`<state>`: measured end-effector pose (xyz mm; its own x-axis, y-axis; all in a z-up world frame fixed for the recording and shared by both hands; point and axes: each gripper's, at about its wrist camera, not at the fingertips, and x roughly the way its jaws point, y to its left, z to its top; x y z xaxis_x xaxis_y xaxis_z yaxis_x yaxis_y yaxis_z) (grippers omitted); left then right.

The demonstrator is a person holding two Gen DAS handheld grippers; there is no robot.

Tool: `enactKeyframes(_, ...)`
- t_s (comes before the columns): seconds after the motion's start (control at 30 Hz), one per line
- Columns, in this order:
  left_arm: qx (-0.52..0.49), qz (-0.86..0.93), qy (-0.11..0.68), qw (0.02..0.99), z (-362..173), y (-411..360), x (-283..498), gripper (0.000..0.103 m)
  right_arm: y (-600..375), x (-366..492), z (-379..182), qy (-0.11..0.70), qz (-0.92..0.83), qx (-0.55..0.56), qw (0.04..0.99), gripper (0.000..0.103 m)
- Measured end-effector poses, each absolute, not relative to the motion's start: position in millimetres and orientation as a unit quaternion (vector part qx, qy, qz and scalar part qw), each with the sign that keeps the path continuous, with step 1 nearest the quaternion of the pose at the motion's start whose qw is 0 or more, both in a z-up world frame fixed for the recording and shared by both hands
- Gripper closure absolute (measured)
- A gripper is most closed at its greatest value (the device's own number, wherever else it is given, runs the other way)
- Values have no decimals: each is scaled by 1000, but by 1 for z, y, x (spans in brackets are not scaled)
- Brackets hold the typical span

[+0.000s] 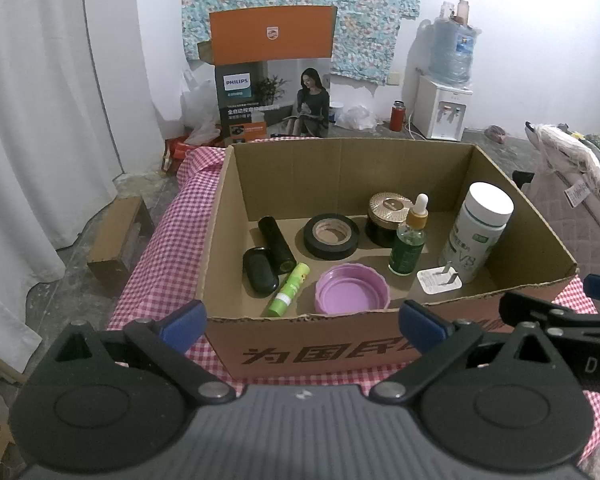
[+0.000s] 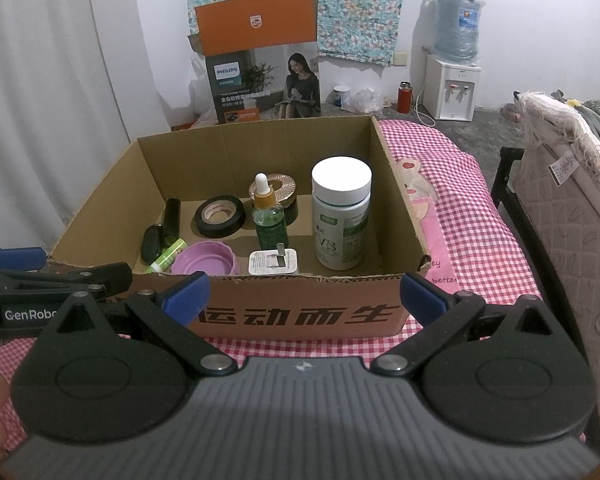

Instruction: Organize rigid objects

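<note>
An open cardboard box [image 1: 300,344] [image 2: 300,316] sits on the pink checked cloth. Inside lie a black tape roll [image 1: 331,236] [image 2: 219,216], a purple lid [image 1: 352,289] [image 2: 205,263], a green tube [image 1: 290,290] [image 2: 167,256], a black cylinder [image 1: 276,244], a black oval case [image 1: 260,269], a gold-topped jar [image 1: 389,218], a green dropper bottle [image 1: 409,240] [image 2: 269,216], a white charger plug [image 1: 439,280] [image 2: 274,262] and a white supplement bottle [image 1: 476,236] [image 2: 342,216]. My left gripper [image 1: 300,322] and right gripper [image 2: 304,294] are open and empty, just before the box's near wall.
A Philips carton [image 1: 272,76] stands behind the box. A water dispenser [image 1: 444,108] and red flask [image 1: 397,115] stand by the far wall. A small brown box [image 1: 118,236] lies on the floor at left. A mattress edge [image 2: 560,184] is at right. White curtain hangs left.
</note>
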<state>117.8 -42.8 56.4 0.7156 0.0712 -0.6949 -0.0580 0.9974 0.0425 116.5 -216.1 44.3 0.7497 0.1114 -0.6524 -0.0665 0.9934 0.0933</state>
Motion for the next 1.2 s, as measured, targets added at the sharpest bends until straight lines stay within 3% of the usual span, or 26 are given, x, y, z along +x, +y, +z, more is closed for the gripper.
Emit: enactKeyframes(1.2, 9, 46, 376, 926, 58, -48, 114, 0, -214, 118, 43, 355, 48, 35, 933, 1)
